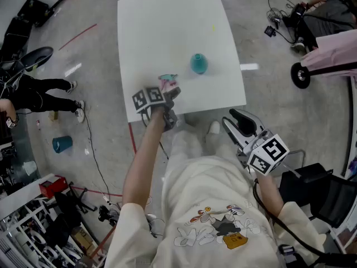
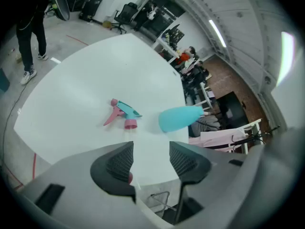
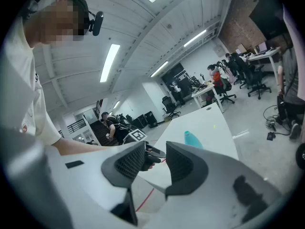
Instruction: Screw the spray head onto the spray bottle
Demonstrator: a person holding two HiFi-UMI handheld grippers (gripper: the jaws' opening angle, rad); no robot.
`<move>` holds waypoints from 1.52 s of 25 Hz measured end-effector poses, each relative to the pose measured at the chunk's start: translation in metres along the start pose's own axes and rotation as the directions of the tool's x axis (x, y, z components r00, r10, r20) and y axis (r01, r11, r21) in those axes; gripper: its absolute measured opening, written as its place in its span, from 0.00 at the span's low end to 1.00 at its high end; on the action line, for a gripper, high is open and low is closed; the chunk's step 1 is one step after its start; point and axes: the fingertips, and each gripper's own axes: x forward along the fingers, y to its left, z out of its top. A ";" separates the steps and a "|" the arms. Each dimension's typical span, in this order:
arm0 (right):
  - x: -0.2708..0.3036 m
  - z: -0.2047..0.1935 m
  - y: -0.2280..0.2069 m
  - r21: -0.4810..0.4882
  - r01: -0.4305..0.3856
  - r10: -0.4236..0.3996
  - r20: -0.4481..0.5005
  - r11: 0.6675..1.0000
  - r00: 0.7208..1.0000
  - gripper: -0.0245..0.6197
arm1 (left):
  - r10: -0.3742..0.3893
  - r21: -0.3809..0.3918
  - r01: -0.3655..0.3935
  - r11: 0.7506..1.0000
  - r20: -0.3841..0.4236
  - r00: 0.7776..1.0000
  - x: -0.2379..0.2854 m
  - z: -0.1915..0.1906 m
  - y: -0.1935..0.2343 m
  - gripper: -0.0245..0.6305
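Left gripper point(image 2: 151, 151): jaws apart with a moderate gap and nothing in them. It's angled down over the near edge of the white table point(image 1: 167, 27), with the spray head just ahead of the tips.
Right gripper point(image 3: 156, 156): also a bit open and empty. It's held off the table, to the right of the near edge and in front of the person's shirt.
Spray head point(image 2: 121, 113): pink and teal, lying on its side on the table close to the near edge, not touched by either gripper.
Spray bottle point(image 1: 198, 63): teal, no head on it. It stands upright further in on the table, off to the right of the spray head with a clear gap between them.
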 end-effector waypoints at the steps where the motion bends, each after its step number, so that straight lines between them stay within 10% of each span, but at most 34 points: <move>1: 0.001 0.002 -0.004 0.002 0.007 -0.007 0.006 1.000 1.000 0.23 | 0.024 -0.022 -0.025 0.999 -0.034 0.999 0.013 0.008 0.008 0.37; 6: 0.008 0.012 -0.033 0.018 0.059 -0.060 0.022 0.998 0.998 0.23 | 0.133 -0.095 -0.146 0.985 -0.137 0.982 0.065 0.047 0.036 0.37; 17: 0.030 0.021 -0.045 0.056 0.072 -0.075 0.052 0.996 0.996 0.23 | 0.299 0.007 -0.309 0.951 -0.276 0.914 0.085 0.046 0.062 0.26; 25: 0.069 0.006 -0.059 -0.153 0.086 -0.091 -0.031 0.984 0.995 0.24 | 0.142 -0.070 -0.160 0.985 -0.211 0.967 0.064 0.053 0.055 0.25; 29: 0.126 -0.016 -0.115 -0.430 0.196 -0.242 -0.056 0.881 0.969 0.57 | 0.049 -0.074 -0.058 0.996 -0.122 0.991 0.026 0.065 0.035 0.25; 38: 0.247 -0.074 -0.206 -0.459 0.189 -0.309 -0.203 0.868 0.929 0.67 | -0.091 0.016 0.091 0.996 0.014 0.996 -0.038 0.072 -0.023 0.25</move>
